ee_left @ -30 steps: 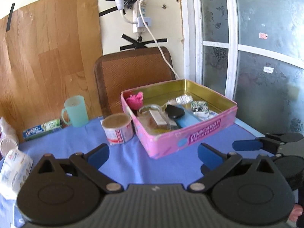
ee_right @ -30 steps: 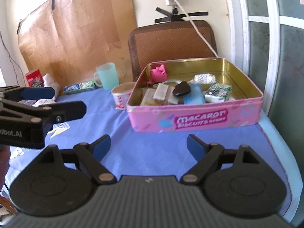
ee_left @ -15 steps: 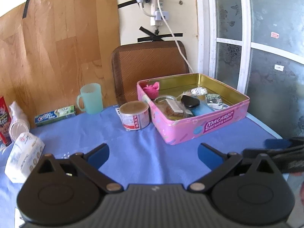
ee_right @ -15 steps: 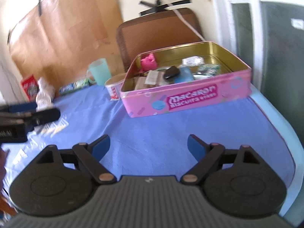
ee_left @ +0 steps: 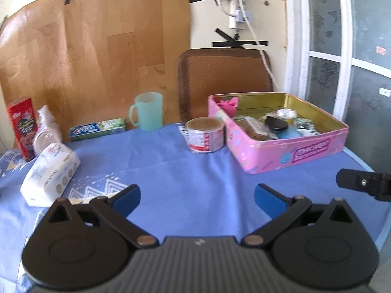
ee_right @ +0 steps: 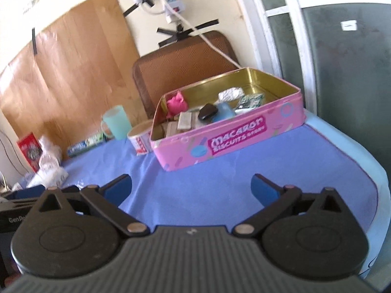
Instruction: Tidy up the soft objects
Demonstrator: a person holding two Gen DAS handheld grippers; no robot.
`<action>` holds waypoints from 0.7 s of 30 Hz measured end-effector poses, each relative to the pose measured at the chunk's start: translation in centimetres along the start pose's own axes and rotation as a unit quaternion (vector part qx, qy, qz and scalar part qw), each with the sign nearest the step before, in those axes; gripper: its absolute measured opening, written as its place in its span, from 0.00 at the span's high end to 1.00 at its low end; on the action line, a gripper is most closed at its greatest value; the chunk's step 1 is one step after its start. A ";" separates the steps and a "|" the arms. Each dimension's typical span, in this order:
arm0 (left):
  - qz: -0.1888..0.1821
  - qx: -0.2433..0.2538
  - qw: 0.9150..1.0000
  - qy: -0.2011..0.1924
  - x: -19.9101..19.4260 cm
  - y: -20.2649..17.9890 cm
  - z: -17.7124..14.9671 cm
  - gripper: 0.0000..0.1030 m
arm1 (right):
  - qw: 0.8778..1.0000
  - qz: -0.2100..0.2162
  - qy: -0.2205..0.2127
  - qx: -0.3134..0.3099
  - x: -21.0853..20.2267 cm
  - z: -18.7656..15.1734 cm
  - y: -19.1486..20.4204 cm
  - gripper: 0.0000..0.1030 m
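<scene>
A pink biscuit tin [ee_left: 305, 151] [ee_right: 234, 141] stands open on the blue cloth at the far right. Inside lie a pink soft cloth piece [ee_left: 228, 103] [ee_right: 176, 103], a black pouch [ee_left: 276, 123] [ee_right: 207, 111], a blue item and small packets. A white soft tissue pack [ee_left: 50, 173] [ee_right: 48, 174] lies at the left of the table. My left gripper [ee_left: 196, 199] is open and empty above the cloth, well short of the tin. My right gripper [ee_right: 191, 186] is open and empty in front of the tin.
A small can [ee_left: 205, 134] stands just left of the tin. A mint mug [ee_left: 147, 114], a toothpaste box [ee_left: 97, 127] and a red box [ee_left: 23, 124] line the back. A brown chair back [ee_left: 224, 80] stands behind the table. The table's rounded edge [ee_right: 376, 183] runs at the right.
Both grippers have pulled back from the tin, the left swinging leftward so the tissue pack and red box came into view. The right view has tilted. Both jaws stayed open.
</scene>
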State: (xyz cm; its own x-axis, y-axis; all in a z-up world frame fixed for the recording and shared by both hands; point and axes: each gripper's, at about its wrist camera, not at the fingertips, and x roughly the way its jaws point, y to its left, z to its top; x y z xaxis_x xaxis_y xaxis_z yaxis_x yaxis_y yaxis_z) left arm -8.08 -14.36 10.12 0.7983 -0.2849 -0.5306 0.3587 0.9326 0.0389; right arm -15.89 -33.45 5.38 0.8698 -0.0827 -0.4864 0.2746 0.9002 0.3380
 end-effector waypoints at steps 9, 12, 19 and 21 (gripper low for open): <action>0.024 -0.015 0.999 0.017 0.9 1.5 -1.0 0.00 | 0.999 -0.006 -0.020 -0.034 0.2 -0.7 3.0 0.00; 0.020 -0.016 0.999 0.021 0.9 1.8 -1.3 0.00 | 0.998 -0.008 -0.032 -0.044 0.0 -0.7 3.9 0.00; 0.012 -0.022 0.999 0.027 1.0 2.2 -1.4 0.00 | 0.998 0.002 -0.046 -0.053 -0.4 -0.4 5.6 0.00; 0.009 -0.022 0.999 0.026 0.8 2.1 -1.4 0.00 | 0.997 0.004 -0.047 -0.053 -0.4 -0.5 6.0 0.00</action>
State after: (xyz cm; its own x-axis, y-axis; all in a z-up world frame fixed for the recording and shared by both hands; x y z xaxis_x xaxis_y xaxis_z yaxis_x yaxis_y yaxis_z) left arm -7.39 -12.28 8.62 0.7777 -0.2582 -0.5732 0.3226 0.9465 0.0113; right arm -14.76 -27.83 7.23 0.9075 -0.1106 -0.4051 0.2268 0.9410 0.2511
